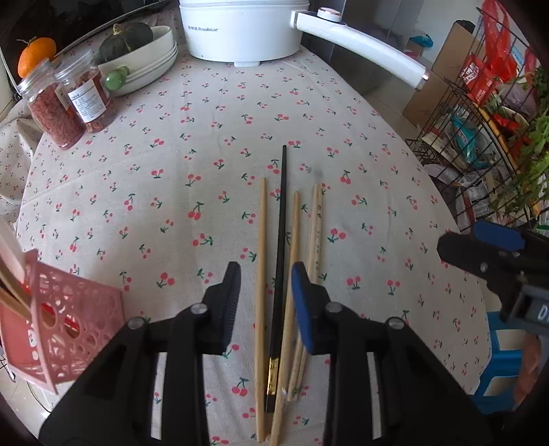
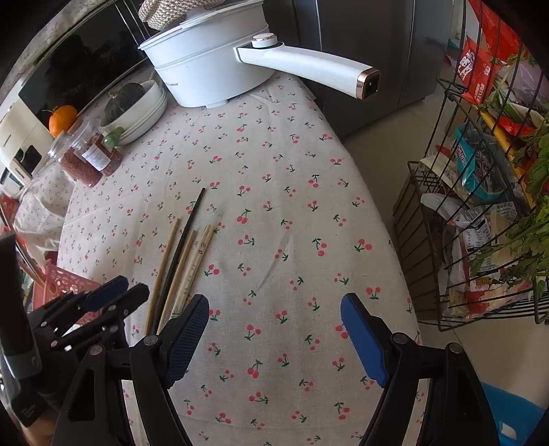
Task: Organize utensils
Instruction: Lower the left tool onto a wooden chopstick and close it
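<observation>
1. The chopsticks (image 1: 284, 274) lie in a loose bundle on the cherry-print tablecloth (image 1: 171, 192), roughly parallel: one black chopstick (image 1: 279, 274) among several pale bamboo ones, tips pointing toward the white electric pot (image 1: 240, 31).
2. The left gripper (image 1: 264, 295) hangs over the near end of that bundle, pointing steeply down. Its jaws stand partly apart and straddle the black stick and a bamboo one; the pads do not appear to press on them yet, so nothing is held.
3. The pink perforated holder (image 1: 65, 326) sits left of the chopsticks, already holding a few sticks (presumably where the rest belong).
4. The right gripper (image 2: 274, 339) hovers right of the chopsticks over bare cloth, jaws wide and empty, likely waiting to help.
5. The sticks overlap, so a single-stick pinch looks awkward.
</observation>
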Demonstrator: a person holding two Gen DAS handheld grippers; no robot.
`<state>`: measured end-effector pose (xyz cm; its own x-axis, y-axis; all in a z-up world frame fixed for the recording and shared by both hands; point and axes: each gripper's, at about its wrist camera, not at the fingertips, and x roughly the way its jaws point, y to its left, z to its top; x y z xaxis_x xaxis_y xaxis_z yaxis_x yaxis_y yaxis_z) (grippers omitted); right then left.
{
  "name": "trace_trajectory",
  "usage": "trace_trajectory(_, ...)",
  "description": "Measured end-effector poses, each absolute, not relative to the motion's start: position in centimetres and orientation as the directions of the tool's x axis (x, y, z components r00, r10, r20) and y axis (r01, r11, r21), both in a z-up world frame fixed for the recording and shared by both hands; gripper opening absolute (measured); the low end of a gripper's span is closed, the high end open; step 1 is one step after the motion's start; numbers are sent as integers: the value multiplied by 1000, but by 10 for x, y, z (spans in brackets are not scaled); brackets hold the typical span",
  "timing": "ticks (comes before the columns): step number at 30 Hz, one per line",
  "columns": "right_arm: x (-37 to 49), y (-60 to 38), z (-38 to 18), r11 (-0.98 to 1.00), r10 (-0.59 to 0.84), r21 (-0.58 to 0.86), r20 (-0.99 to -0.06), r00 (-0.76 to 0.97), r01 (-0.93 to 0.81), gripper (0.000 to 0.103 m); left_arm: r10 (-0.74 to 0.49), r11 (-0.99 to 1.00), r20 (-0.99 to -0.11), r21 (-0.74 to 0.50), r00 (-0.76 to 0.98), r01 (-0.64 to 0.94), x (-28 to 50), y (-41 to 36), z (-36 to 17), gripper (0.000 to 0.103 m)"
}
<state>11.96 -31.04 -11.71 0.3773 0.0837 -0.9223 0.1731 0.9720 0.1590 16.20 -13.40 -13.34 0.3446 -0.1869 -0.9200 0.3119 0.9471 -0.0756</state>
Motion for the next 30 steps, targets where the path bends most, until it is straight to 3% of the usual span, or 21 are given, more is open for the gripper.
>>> trace_trajectory(2,123,-311,-119,973,97,166,-924,370,159,80,-179,953,-924,-77,338,294,176,-137,-143,17)
trace_trajectory(10,132,-312,-126,979,87,146,-931,354,144,80,-157,965,-939,-79,307,251,195,-145,-160,14)
trace_trajectory(18,131,-318,-129,976,77,142,-934,349,166,80,-78,931,-953,35,293,363,195,-167,-162,15)
trace_trajectory(20,130,-319,-128,976,77,143,-933,350,165,80,-91,934,-959,12,270,357,197,-164,-162,15)
trace_trajectory(23,128,-319,-127,976,75,142,-933,353,167,80,-105,947,-962,-19,252,322,201,-155,-161,7)
trace_trajectory(30,126,-317,-125,974,74,145,-931,356,177,80,-159,943,-924,-38,348,332,174,-139,-132,7)
